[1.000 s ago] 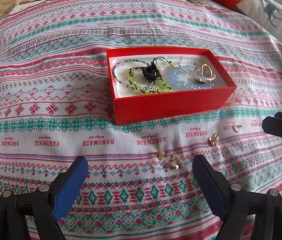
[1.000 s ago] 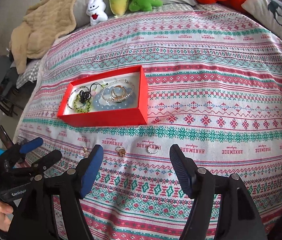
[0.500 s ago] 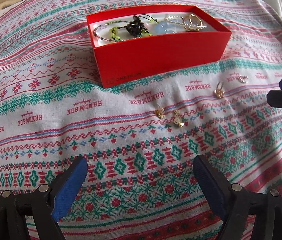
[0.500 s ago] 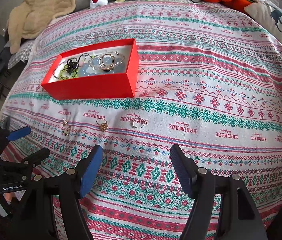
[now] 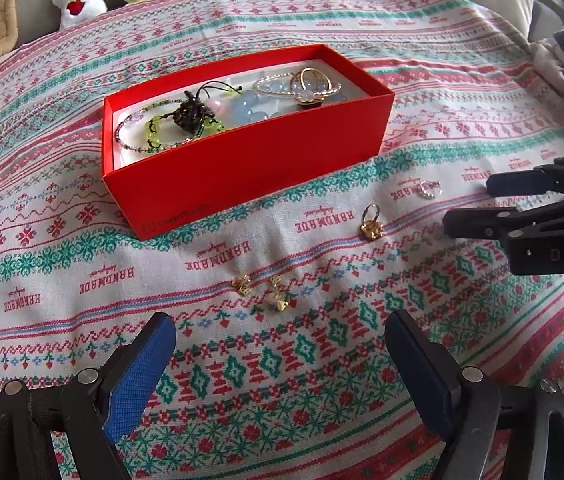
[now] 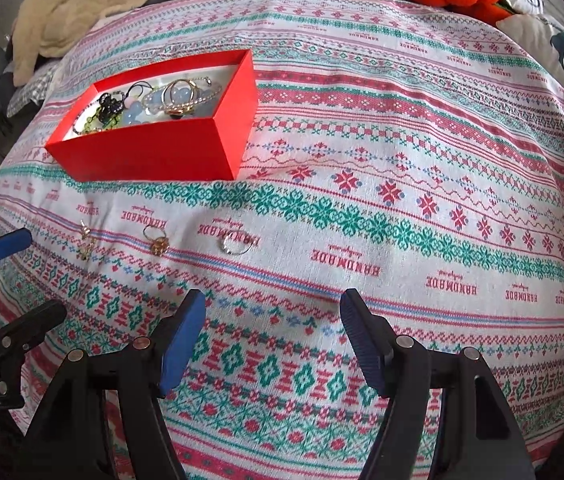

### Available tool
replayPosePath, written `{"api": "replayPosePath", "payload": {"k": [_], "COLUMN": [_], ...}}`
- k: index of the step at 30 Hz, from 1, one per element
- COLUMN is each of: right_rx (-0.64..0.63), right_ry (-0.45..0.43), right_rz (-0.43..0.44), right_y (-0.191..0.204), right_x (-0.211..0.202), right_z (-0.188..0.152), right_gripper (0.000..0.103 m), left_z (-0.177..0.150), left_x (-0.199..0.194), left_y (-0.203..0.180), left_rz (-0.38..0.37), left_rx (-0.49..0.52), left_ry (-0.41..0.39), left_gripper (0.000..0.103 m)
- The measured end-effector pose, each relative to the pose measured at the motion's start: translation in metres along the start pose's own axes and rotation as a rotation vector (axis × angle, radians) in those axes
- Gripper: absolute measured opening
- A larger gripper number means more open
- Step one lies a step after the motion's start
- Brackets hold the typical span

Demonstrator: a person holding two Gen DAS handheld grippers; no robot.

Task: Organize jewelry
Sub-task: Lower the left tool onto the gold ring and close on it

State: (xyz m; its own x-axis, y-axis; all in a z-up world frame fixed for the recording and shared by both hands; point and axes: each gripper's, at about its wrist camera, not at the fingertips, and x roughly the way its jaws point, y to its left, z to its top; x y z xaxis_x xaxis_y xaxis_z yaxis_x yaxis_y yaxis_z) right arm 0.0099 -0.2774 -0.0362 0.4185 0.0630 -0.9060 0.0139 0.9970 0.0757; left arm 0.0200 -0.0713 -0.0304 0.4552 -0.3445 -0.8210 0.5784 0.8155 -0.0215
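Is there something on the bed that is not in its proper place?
Yes. Four small pieces lie loose on the patterned bedspread in front of the red box, not inside it: two gold earrings, a gold ring and a silver ring. The bracelets are already in the box.

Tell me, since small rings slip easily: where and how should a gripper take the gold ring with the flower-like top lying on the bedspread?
Grip the gold ring by its band, coming from above. The band stands up off the bedspread while the ornament rests on the cloth, so one finger on each flat face of the hoop should likely catch it. The right gripper, jaws open and empty, seems nearer.
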Motion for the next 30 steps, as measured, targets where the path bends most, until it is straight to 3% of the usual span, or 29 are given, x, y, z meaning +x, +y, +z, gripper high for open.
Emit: {"api": "replayPosePath", "payload": {"k": [4,7,11,16,21,26,28,30], "right_rx": [-0.050,-0.071,-0.110,-0.132,-0.170,-0.145,-0.136,-0.126], "right_ry": [-0.037,-0.056,-0.072,-0.079,-0.072,-0.063,-0.056,-0.052], "right_rz": [0.004,0.004,0.015,0.012,0.026,0.046,0.048,0.047], "right_y": [0.000,0.002,0.011,0.017,0.026,0.020,0.017,0.012], "right_x": [0.007,0.007,0.008,0.012,0.012,0.009,0.006,0.004], "right_z": [0.000,0.001,0.005,0.011,0.012,0.012,0.011,0.009], "right_gripper": [0.071,0.065,0.048,0.042,0.020,0.018,0.005,0.005], "left_z": [0.002,0.002,0.003,0.004,0.007,0.015,0.018,0.022], "left_x": [0.002,0.004,0.006,0.004,0.003,0.007,0.012,0.018], "left_y": [-0.006,-0.009,-0.012,-0.015,-0.019,-0.024,-0.028,-0.033], "left_rz": [-0.013,-0.015,-0.009,-0.016,-0.038,-0.090,-0.112,-0.127], "left_rx": [0.002,0.016,0.029,0.032,0.033,0.011,0.005,-0.001], "left_ry": [-0.004,-0.003,0.001,-0.008,-0.017,-0.020,-0.013,-0.003], "left_gripper": [0.087,0.085,0.083,0.082,0.078,0.064,0.059,0.055]}}
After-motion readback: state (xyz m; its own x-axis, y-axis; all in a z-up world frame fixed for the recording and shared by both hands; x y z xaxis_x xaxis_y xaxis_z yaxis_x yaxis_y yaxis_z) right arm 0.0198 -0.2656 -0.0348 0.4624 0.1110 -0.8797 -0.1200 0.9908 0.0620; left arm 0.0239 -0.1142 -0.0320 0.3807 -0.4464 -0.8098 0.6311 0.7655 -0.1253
